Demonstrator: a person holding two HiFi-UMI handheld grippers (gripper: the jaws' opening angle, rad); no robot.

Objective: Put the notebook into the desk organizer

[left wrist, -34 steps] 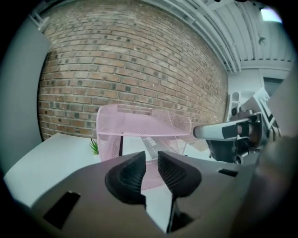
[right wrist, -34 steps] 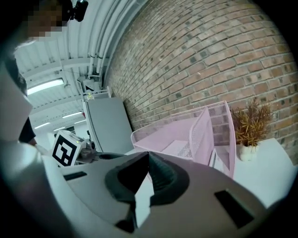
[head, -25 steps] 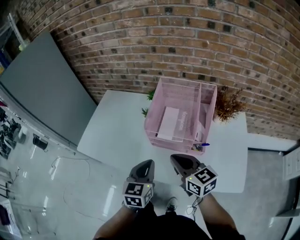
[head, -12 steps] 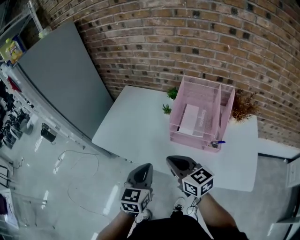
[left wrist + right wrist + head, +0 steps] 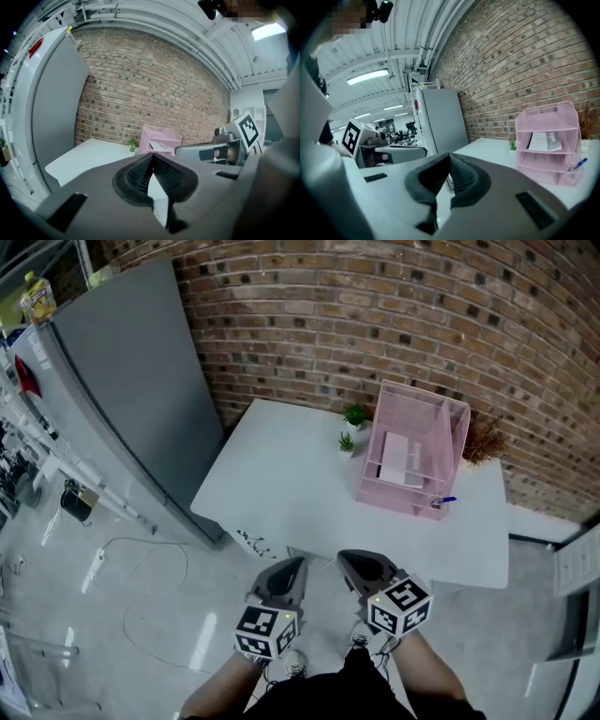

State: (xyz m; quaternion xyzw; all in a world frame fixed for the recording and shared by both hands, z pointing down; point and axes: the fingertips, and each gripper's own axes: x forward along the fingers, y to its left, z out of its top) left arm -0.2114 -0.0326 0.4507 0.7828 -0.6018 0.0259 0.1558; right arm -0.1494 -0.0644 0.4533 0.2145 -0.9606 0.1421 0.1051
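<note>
Notebook (image 5: pixel 395 458) lying half-hidden inside desk organizer (image 5: pixel 441 423).
I'm holding left gripper (image 5: pixel 285 573) and right gripper (image 5: pixel 362 566) closed, empty, side by side.

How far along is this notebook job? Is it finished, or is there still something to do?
It looks finished. Done: the notebook lies on a shelf of the pink desk organizer on the white table. In hand: nothing; the left gripper and right gripper are both shut and empty, held short of the table. Left: nothing that I can see.
</note>
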